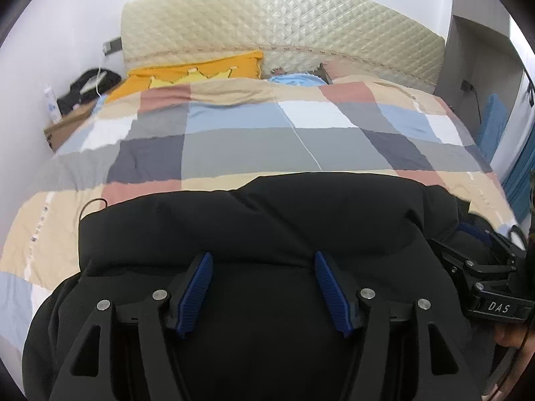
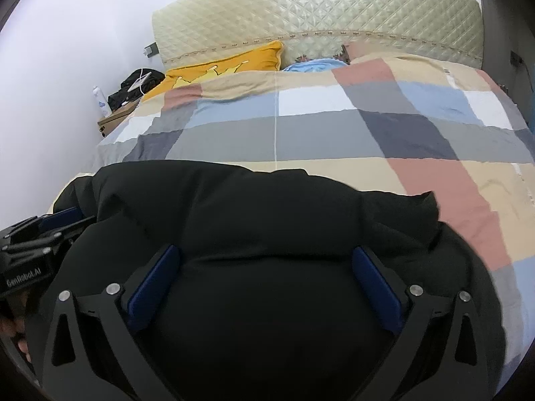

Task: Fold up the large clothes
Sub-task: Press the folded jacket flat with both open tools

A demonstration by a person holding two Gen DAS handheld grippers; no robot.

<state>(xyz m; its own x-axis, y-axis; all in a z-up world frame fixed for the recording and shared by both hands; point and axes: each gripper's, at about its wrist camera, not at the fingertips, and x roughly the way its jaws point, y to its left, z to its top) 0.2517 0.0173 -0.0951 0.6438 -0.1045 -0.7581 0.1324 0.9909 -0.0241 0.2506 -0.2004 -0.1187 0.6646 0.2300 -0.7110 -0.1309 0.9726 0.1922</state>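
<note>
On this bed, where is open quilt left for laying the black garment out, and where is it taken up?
Free: the patchwork quilt between the black garment and the pillows, and the strip right of the garment. Crowded: the head end, with the yellow pillow and blue pillow; the near edge, under the garment and both tools; the cluttered bedside box.

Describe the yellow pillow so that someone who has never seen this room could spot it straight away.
Start at the quilted cream headboard at the far end of the bed. Look at its foot on the left, just above the checked quilt, where the yellow pillow leans. It is the only bright yellow thing there; the blue pillow to its right is pale and mostly hidden by the quilt.
</note>
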